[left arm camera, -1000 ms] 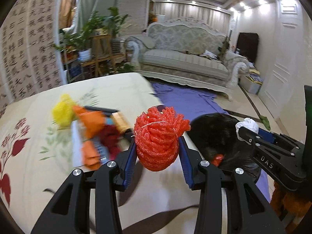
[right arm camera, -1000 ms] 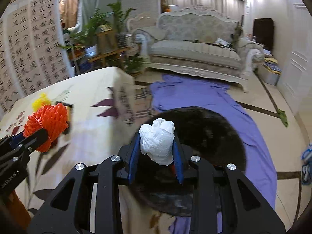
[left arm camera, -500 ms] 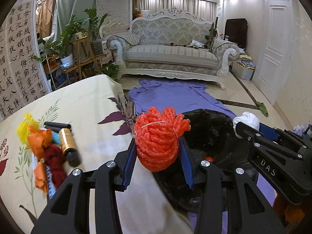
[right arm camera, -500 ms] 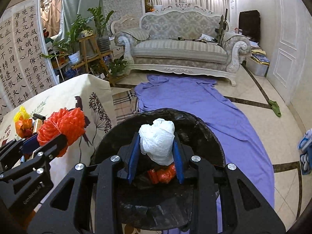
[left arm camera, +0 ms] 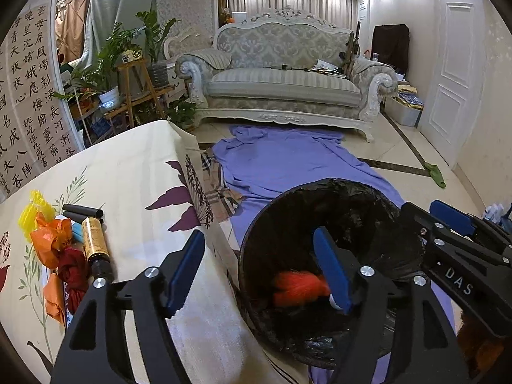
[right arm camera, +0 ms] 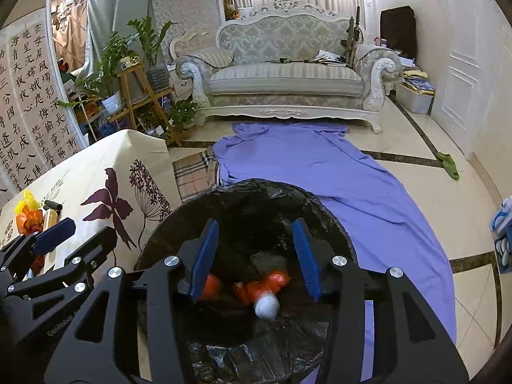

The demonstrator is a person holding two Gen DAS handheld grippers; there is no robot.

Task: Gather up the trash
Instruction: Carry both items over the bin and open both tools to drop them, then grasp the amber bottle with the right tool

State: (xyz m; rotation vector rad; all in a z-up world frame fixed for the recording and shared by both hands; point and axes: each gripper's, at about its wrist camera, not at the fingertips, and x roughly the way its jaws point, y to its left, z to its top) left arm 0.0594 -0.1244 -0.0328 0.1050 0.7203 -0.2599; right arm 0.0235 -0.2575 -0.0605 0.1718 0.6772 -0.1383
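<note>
A black-lined trash bin [left arm camera: 252, 249] [right arm camera: 332, 224] stands beside the table. My left gripper [left arm camera: 262, 272] is open and empty at the bin's left rim. The orange net ball [left arm camera: 297, 291] is blurred inside the bin below it. My right gripper [right arm camera: 254, 256] is open and empty above the bin. The white paper wad [right arm camera: 267, 307] is blurred inside the bin, over orange scraps [right arm camera: 275, 280]. More trash lies on the table [left arm camera: 134, 172]: yellow net [left arm camera: 30, 214], orange wrappers [left arm camera: 51, 240], a red bundle [left arm camera: 73, 268], a gold bottle [left arm camera: 94, 243] and black tubes [left arm camera: 81, 212].
A purple sheet [right arm camera: 320, 163] covers the floor beyond the bin. A sofa [right arm camera: 288, 80] stands at the back and plants on a wooden stand [right arm camera: 128, 73] at the left. The table's floral cloth hangs down next to the bin.
Both grippers moved over the bin and opened. The orange net ball left my left gripper and the white wad left my right; both dropped into the bin.
</note>
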